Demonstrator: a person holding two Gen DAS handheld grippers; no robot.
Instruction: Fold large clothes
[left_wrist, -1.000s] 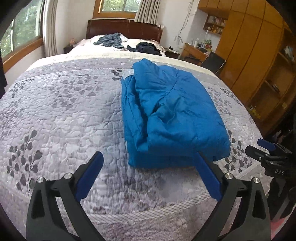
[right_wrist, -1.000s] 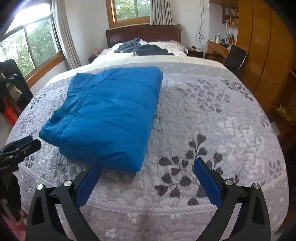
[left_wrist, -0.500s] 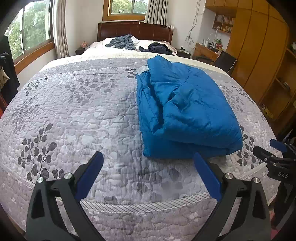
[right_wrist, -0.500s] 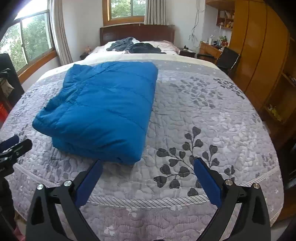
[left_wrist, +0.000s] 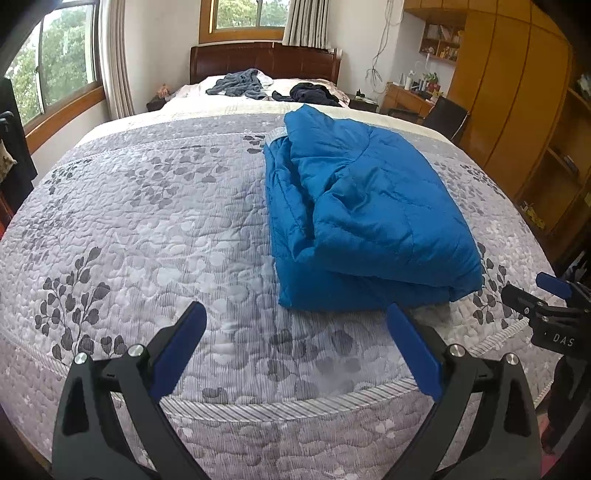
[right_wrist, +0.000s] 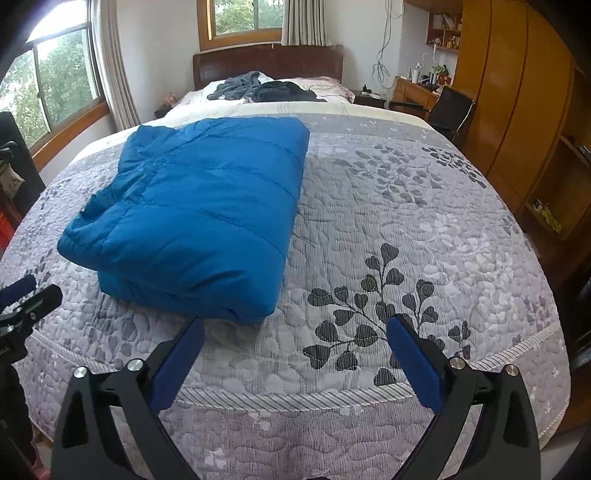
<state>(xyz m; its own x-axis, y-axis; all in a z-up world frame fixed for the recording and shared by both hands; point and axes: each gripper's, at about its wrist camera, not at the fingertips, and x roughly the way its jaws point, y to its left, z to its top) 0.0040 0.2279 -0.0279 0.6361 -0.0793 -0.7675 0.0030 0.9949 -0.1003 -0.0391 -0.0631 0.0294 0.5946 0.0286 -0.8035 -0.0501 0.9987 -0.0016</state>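
Blue jacket (right_wrist: 199, 218) lies folded, long axis toward the headboard (right_wrist: 267, 64).

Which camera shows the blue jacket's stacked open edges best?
Left wrist: the blue jacket shows its layered open side and near edge. The right wrist view shows mainly the smooth quilted top and the rounded fold.

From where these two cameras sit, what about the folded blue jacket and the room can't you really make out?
- Blue jacket: its underside lies against the bedspread, and in both views the inner layers are hidden by the top fold.
- Dark clothes by the headboard: too far and small to identify in either view.
- Right gripper: cut off by the left view's edge.
- Desk items: too small.
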